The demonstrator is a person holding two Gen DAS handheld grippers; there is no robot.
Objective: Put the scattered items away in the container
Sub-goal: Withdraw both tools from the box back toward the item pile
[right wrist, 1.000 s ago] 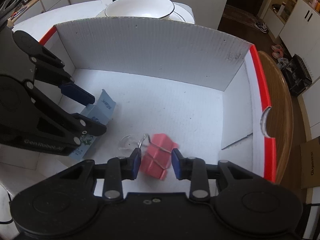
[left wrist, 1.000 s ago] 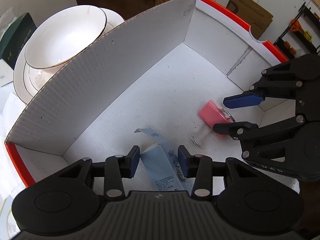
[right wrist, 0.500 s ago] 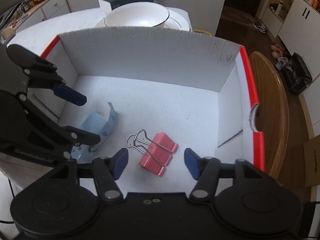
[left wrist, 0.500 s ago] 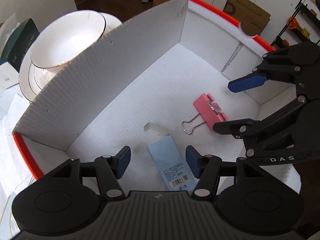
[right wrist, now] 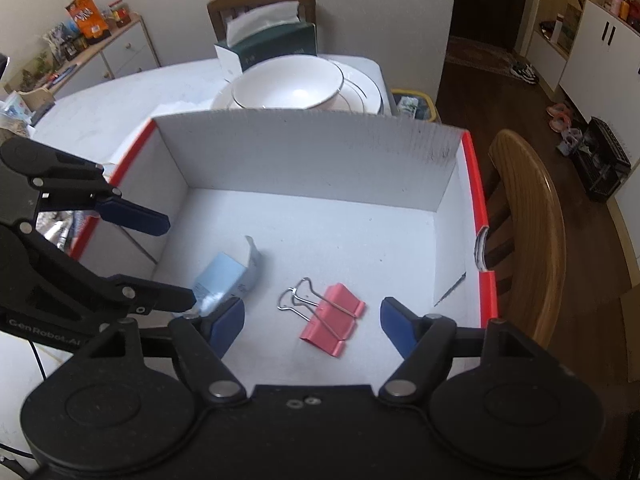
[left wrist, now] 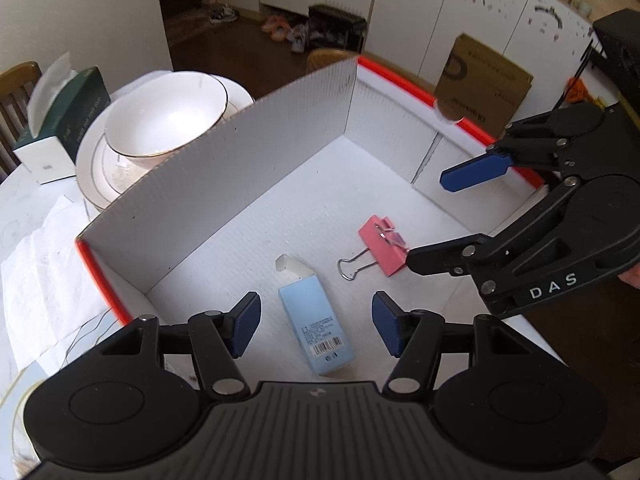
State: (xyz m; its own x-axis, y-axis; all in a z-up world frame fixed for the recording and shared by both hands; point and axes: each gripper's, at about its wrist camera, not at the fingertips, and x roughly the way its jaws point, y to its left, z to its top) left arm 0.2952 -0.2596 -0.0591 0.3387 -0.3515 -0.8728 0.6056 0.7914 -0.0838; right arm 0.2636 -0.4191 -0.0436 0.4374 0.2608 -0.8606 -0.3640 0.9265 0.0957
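Grippers in the foreground, both mine, hang above a white cardboard box (left wrist: 224, 184) with red-edged walls. My left gripper (left wrist: 316, 324) has just been opening; its blue pads stand apart, one on each side of a pale blue carton (left wrist: 316, 324) that lies flat on the box floor below them, and neither pad touches it. The carton's barcode end lies nearest me and its open flap points toward the far wall. My right gripper (right wrist: 312, 324) has likewise just been opening and stands wider; a pink binder clip (right wrist: 334, 318) lies on the floor between and below its pads, free of both. The clip's wire handles (right wrist: 298, 296) point toward the carton, with a gap of bare floor between the two things. From the left wrist view, my right gripper (left wrist: 436, 220) reaches in from the right, its lower finger crossing just in front of the clip (left wrist: 382, 246). Beyond the far wall of the box, on the white desk (right wrist: 104, 108), a white bowl (right wrist: 288, 86) sits in a stack of plates. Behind these stands a dark green tissue box (right wrist: 272, 46) with a tissue sticking up. A wooden chair (right wrist: 528, 216) stands just outside the right wall of the box.
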